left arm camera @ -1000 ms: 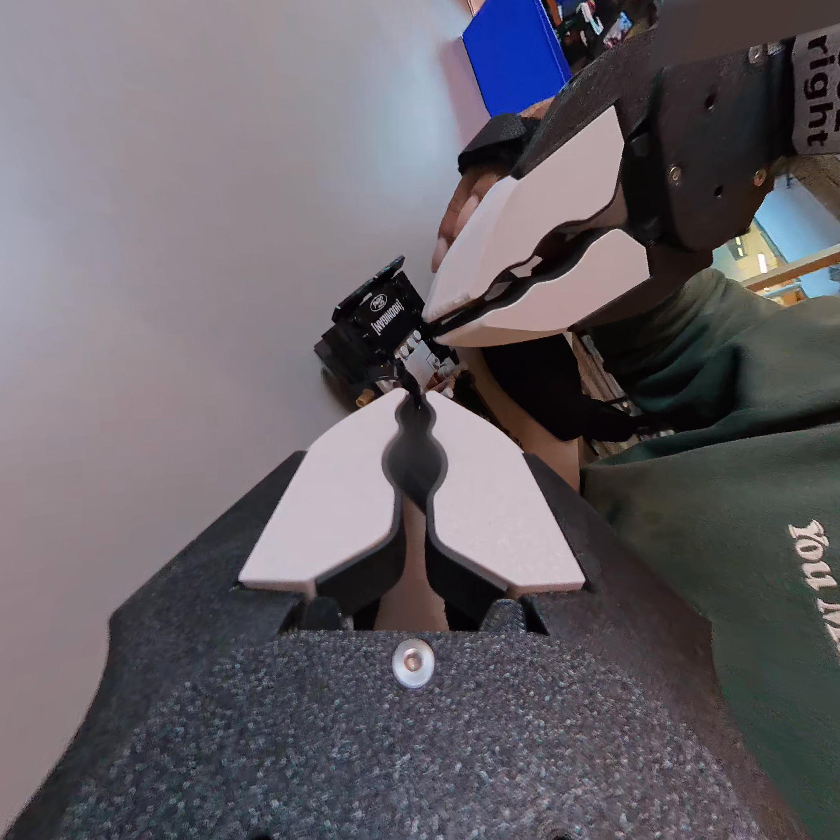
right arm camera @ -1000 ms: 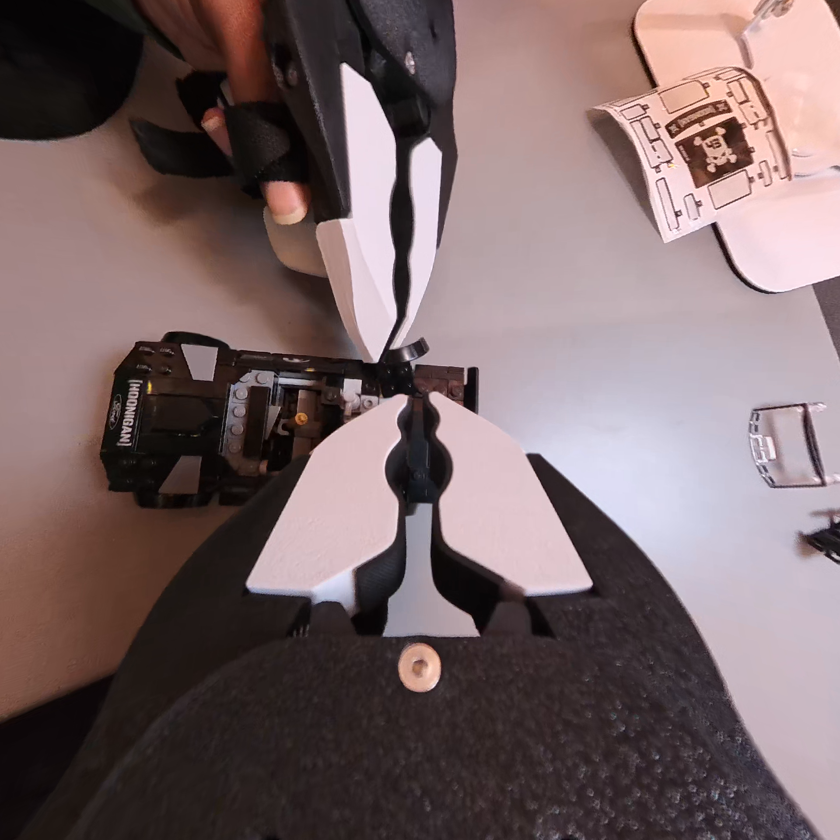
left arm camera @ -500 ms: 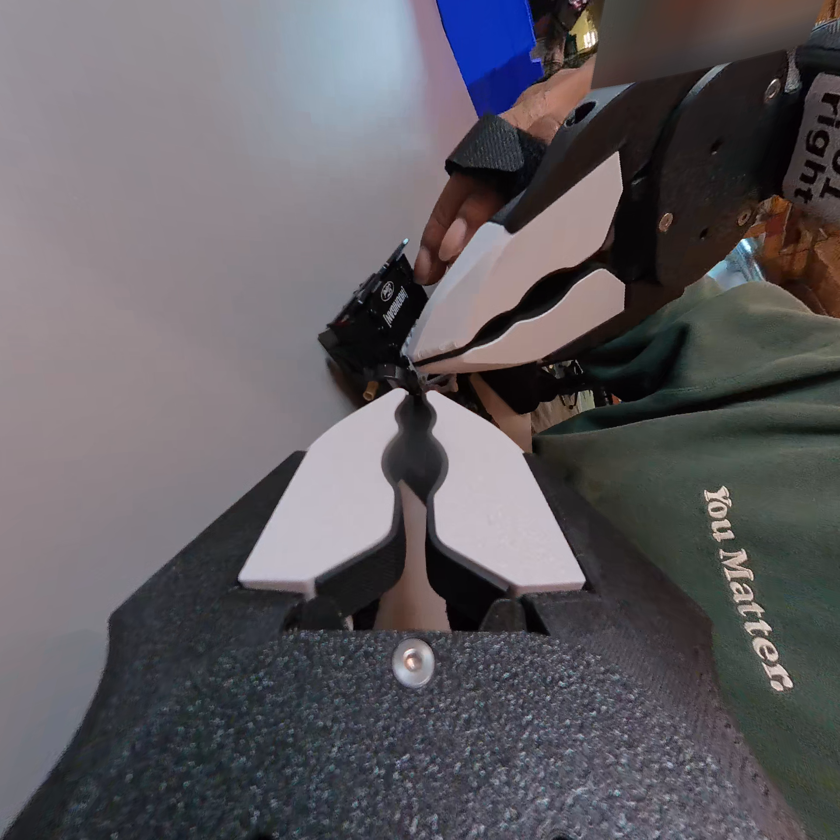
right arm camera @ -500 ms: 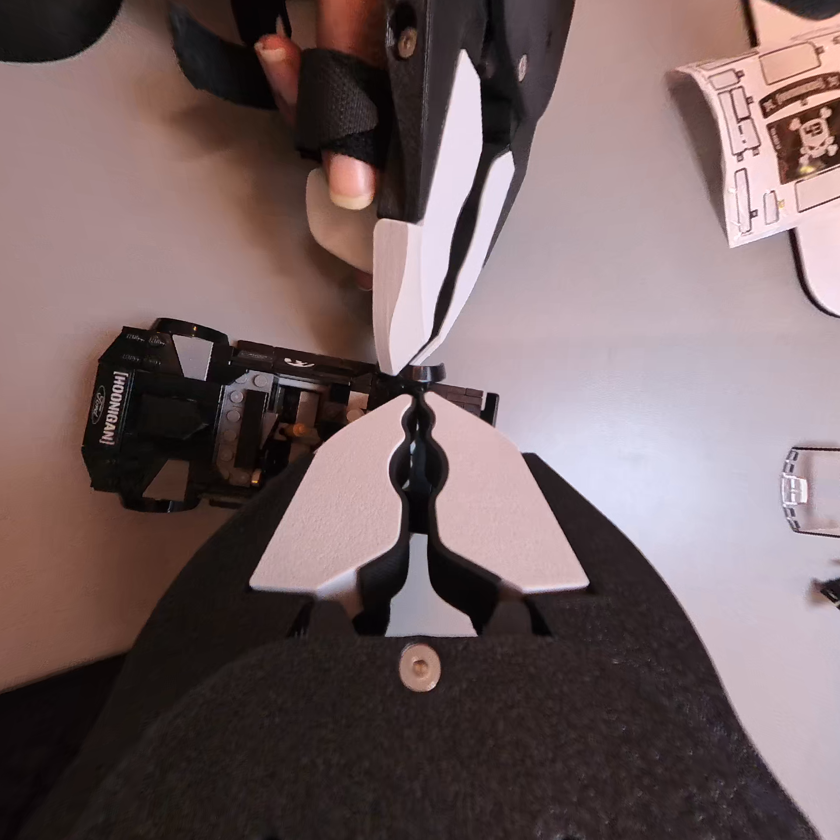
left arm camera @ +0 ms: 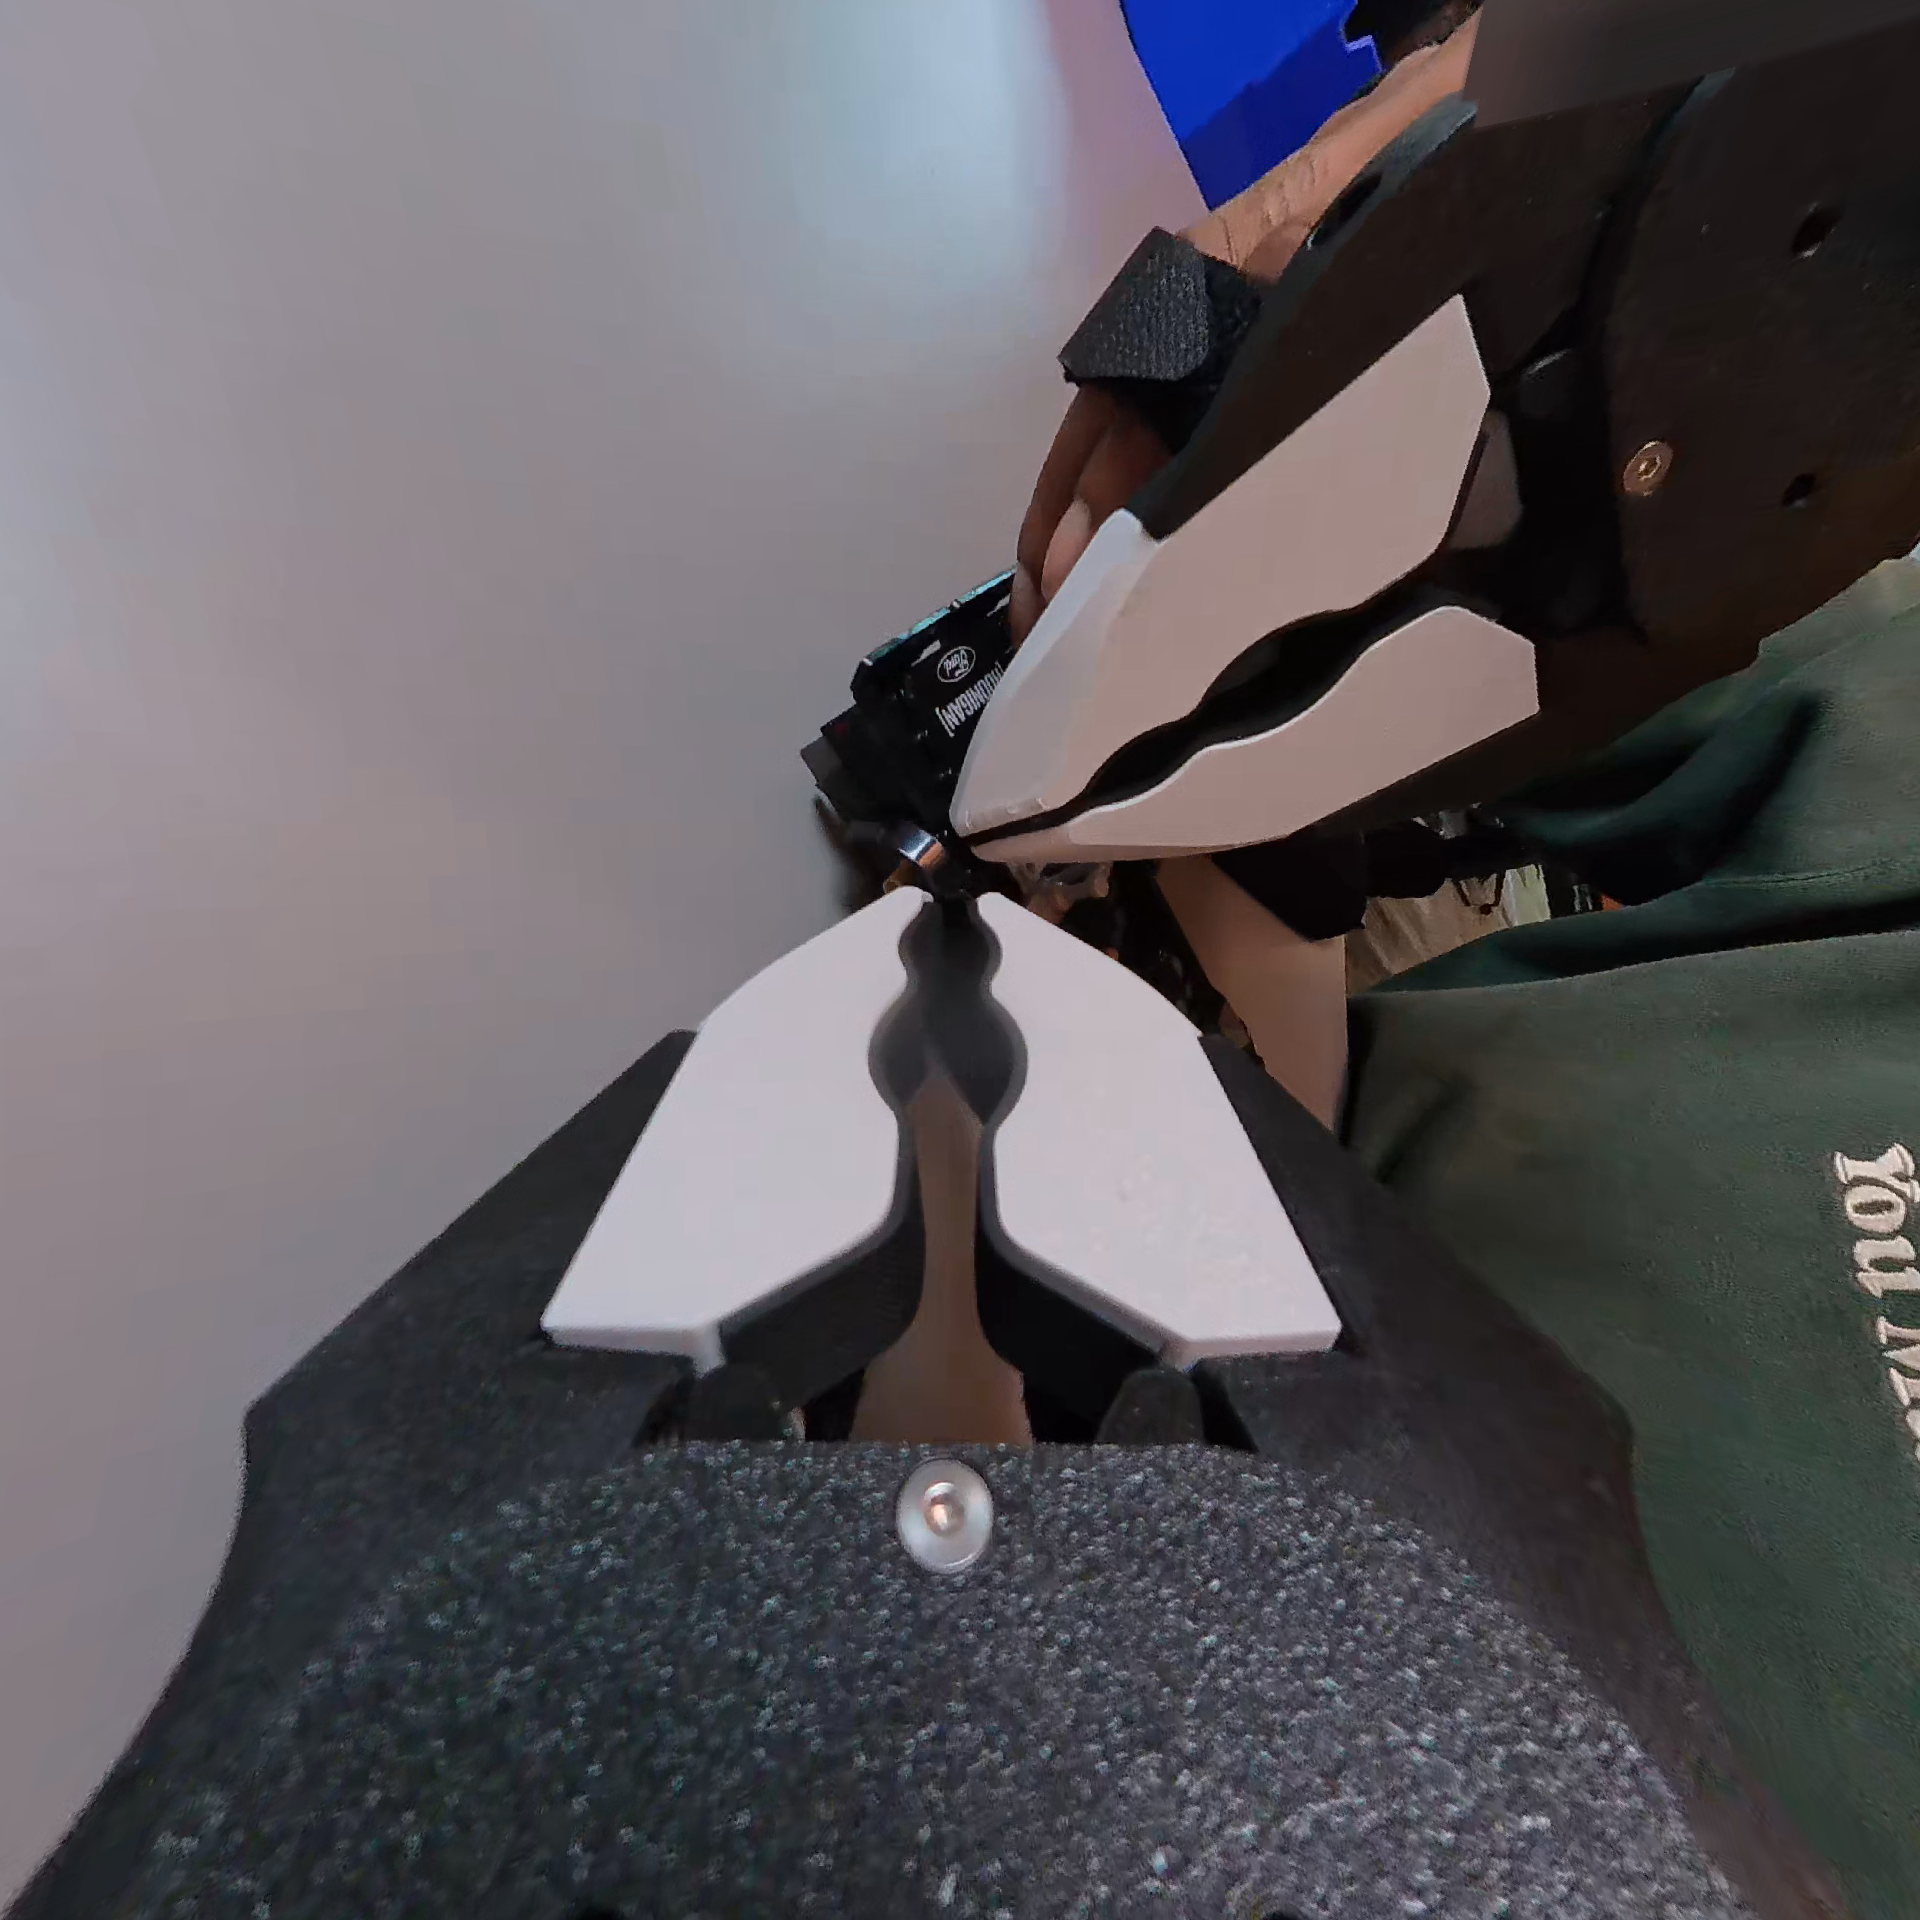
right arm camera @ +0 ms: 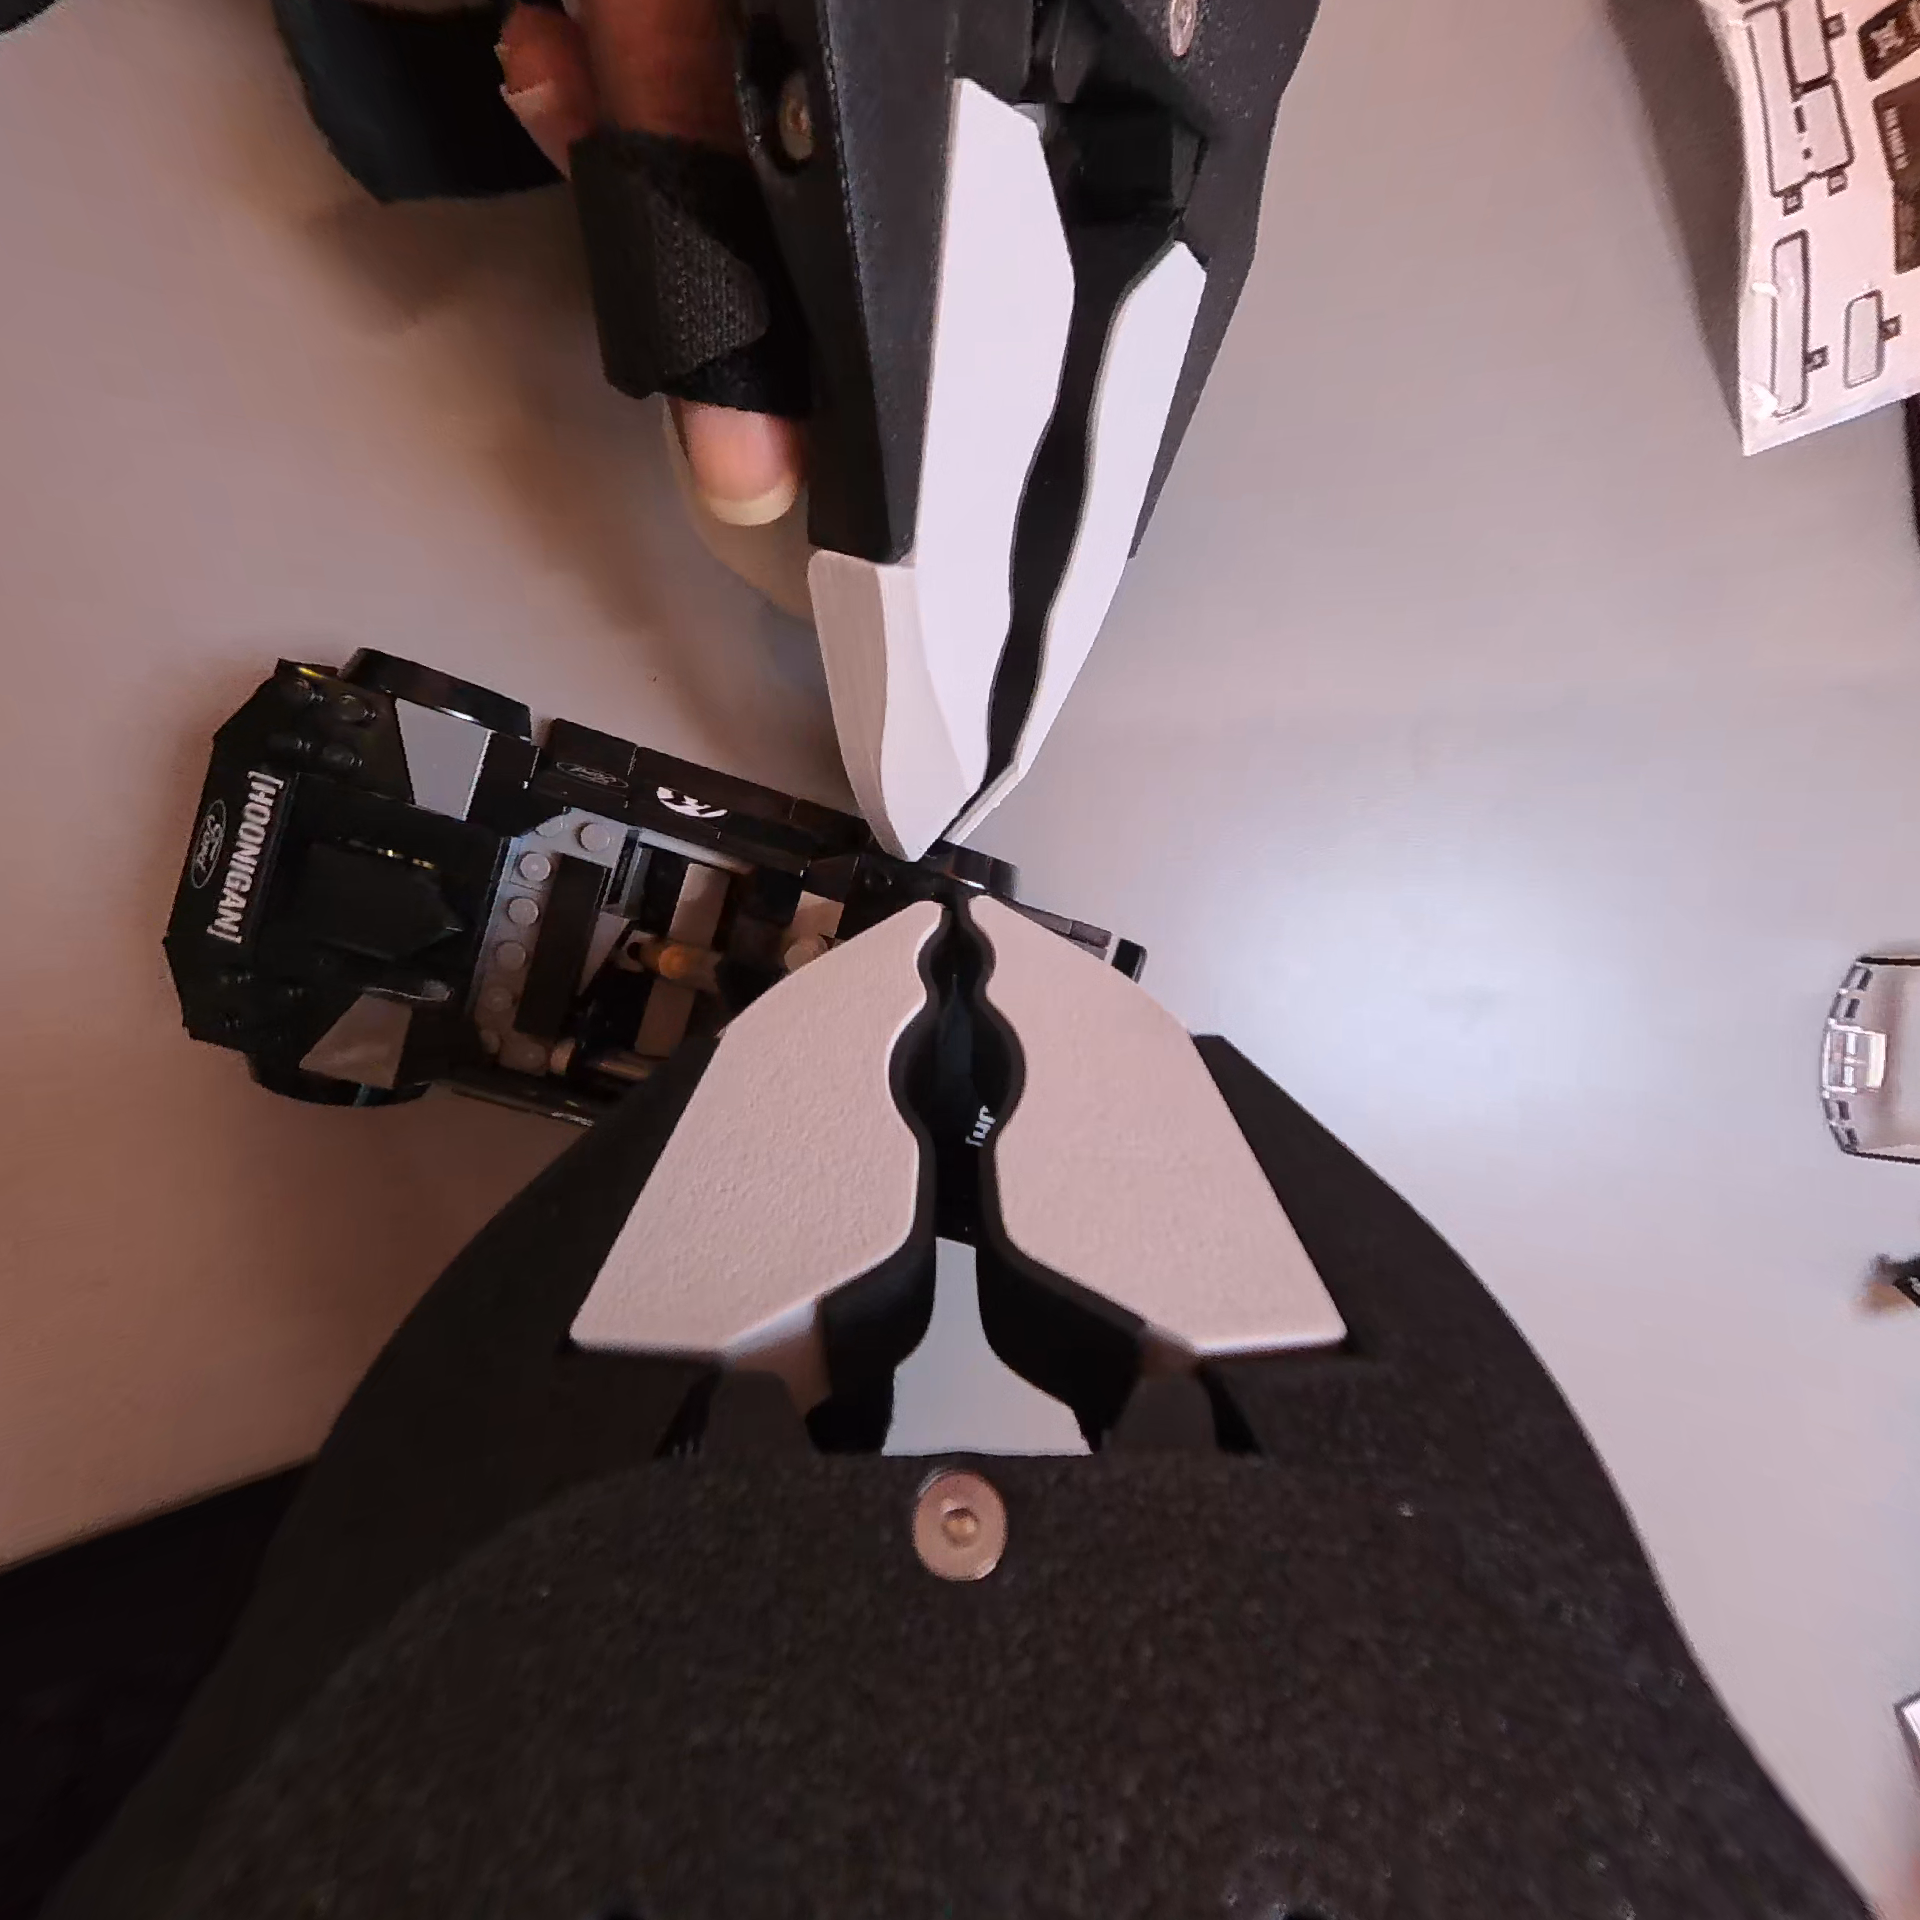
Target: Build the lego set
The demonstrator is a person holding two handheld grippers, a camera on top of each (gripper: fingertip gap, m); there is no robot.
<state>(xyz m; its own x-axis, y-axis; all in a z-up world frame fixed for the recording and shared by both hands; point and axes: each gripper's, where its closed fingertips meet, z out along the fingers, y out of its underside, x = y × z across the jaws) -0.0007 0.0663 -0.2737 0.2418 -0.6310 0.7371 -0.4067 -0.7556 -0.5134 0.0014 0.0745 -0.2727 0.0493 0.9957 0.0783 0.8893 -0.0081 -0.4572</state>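
A partly built black lego car (right arm camera: 436, 914) lies on the grey table (right arm camera: 1455, 727); it also shows in the left wrist view (left arm camera: 914, 707). My right gripper (right arm camera: 951, 904) is shut on a thin black lego piece (right arm camera: 961, 1070) that runs up between its fingers. The piece's rounded end (right arm camera: 982, 868) sticks out at the tips, over the car's rear half. My left gripper (right arm camera: 925, 852) comes down from above, shut, and its tips pinch that same end. In the left wrist view my left gripper (left arm camera: 945, 899) and right gripper (left arm camera: 961, 831) meet tip to tip at the black piece (left arm camera: 920, 847).
A sticker sheet (right arm camera: 1818, 208) lies at the top right. A clear windshield piece (right arm camera: 1881, 1070) and a small black part (right arm camera: 1907, 1283) lie at the right edge. A person's hand (right arm camera: 727, 416) holds the left gripper. A green sweatshirt (left arm camera: 1662, 1143) and a blue box (left arm camera: 1247, 83) show in the left wrist view. The grippers are tip to tip, or close to it.
Both grippers stay shut and tip to tip over the car. The left gripper has shifted right and tilted in the right wrist view. The sticker sheet has slid towards the right edge.
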